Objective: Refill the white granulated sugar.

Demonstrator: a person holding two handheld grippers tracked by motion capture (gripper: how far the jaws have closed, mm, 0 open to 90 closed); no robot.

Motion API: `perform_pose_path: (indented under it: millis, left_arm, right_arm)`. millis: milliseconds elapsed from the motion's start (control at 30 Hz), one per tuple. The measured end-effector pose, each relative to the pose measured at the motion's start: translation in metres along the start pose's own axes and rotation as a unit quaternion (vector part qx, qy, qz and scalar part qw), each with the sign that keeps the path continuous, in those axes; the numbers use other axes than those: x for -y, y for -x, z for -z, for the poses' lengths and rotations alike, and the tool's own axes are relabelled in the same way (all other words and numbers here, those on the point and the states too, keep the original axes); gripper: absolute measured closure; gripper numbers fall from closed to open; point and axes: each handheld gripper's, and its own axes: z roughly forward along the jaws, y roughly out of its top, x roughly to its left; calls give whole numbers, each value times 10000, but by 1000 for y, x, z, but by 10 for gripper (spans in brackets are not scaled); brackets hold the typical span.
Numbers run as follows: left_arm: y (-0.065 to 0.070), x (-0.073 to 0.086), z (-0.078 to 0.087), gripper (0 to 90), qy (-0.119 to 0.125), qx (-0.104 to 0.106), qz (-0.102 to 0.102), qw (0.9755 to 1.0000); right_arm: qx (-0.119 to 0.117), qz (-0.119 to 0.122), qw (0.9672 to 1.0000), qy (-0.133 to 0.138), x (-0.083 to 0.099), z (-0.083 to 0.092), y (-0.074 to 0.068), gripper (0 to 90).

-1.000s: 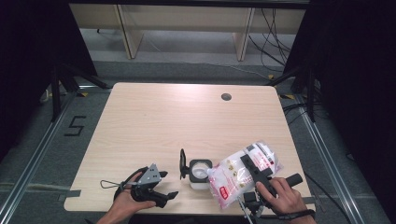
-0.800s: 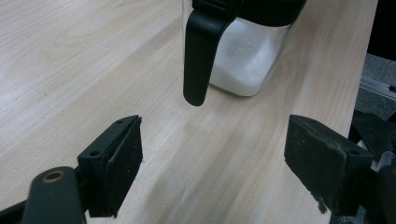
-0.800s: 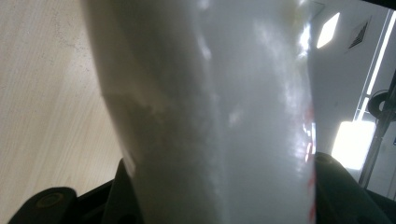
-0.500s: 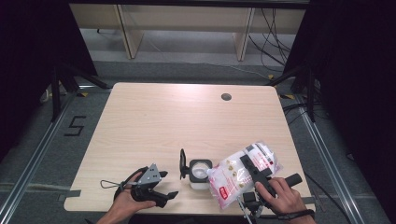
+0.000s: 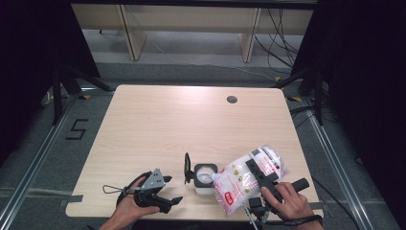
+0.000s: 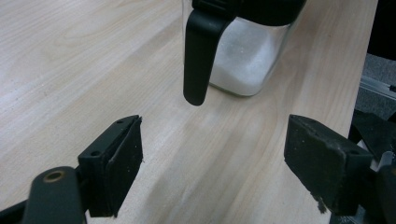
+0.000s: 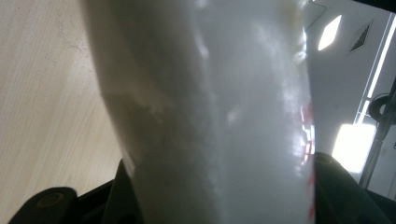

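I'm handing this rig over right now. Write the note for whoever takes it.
Left hand-held gripper: open, empty, low over the table's near left, jaws toward the jar.
Right hand-held gripper: shut on the clear plastic bag of white granules with red print, tilted with its lower end beside the jar.
Clear square jar with black flip lid: lid open, partly filled with white granules.
Left: finish pouring, put the bag down, close the lid.

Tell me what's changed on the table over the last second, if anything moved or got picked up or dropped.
Nothing has visibly changed. The right gripper still holds the white bag tilted beside the open jar, and the left gripper stays open on the table, short of the jar.
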Motion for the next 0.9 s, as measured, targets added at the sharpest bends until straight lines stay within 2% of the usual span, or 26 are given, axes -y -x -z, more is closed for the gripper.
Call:
perform_pose_path:
  millis: [100,167,200,267,300,333,367,400,433,467,500,533,667,767,900]
  left_arm:
    - [0,0,0,192,-22,0,-77,10000]
    - [1,0,0,192,21,-3,31,10000]
    - [1,0,0,192,26,1,40,10000]
    - [0,0,0,192,-7,-10,-51,10000]
    - [-1,0,0,192,-94,-11,-88,9999]
    - [2,1,0,192,19,0,40,10000]
    - [2,1,0,191,19,0,40,10000]
    - [0,0,0,192,-8,-4,-8,10000]
    - [1,0,0,192,23,21,27,10000]
    - [-1,0,0,191,-65,-32,-84,9999]
    - [-1,0,0,192,-65,-32,-84,9999]
    - [2,1,0,192,11,9,25,10000]
    - [0,0,0,192,-48,-46,-36,10000]
    - [1,0,0,192,30,19,33,10000]
    - [1,1,0,192,1,11,-10,10000]
  right_arm:
    - [-3,22,10000,3,0,0,0,565]
    - [-22,-97,9999,-33,0,0,-2,565]
    - [-13,-3,10000,-10,0,0,-1,565]
    - [-38,42,10000,21,0,0,0,565]
    - [-42,-78,10000,-17,0,0,-1,566]
    - [-29,-113,9999,-35,0,0,-2,566]
    - [-15,1,10000,-3,0,0,0,566]
    - [-40,3,10000,9,0,0,0,566]
    - [-48,8,10000,13,0,0,0,566]
    - [-22,8,10000,30,0,0,1,567]
    - [-14,21,10000,19,0,-1,1,567]
    - [-16,34,10000,14,0,-1,1,567]
    - [-8,71,10000,58,0,-1,1,567]
    - [-4,47,10000,80,1,-1,1,568]
    - [-1,47,10000,75,1,-1,1,569]
